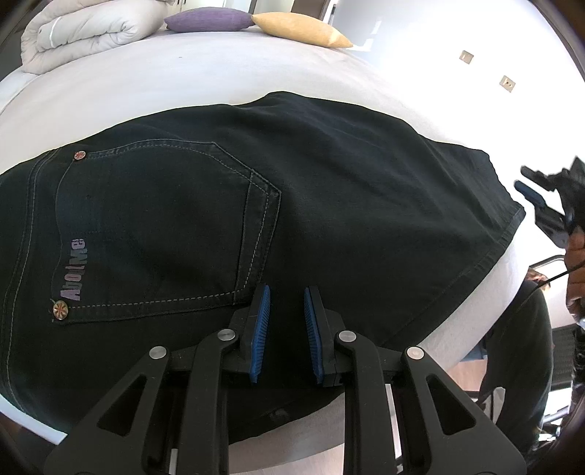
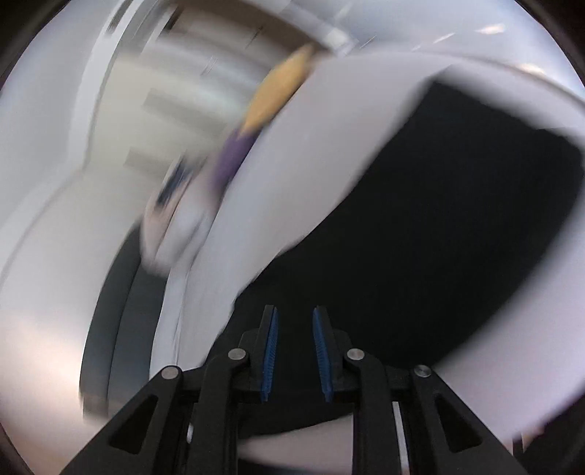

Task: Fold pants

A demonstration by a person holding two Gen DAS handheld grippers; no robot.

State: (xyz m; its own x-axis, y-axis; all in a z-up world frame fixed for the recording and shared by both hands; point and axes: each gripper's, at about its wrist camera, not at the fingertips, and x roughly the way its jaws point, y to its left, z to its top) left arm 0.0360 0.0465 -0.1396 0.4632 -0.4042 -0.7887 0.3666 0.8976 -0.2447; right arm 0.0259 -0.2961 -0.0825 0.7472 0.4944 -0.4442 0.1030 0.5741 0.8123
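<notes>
Pants [image 1: 292, 204] flat on bed [image 1: 164, 80], beneath left tool [image 1: 287, 296] — released, right tool [image 2: 295, 318] — released, beside.

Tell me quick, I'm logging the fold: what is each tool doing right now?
Left tool: open, nothing gripped, above the folded dark denim pants.
Right tool: open, empty, clear of the pants.

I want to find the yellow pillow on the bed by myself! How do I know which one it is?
Start at the big white bed with the dark pants spread across it, then look to its far edge. Past the rolled white duvet two small cushions touch end to end. The yellow pillow is the right one, beside the purple cushion.
</notes>
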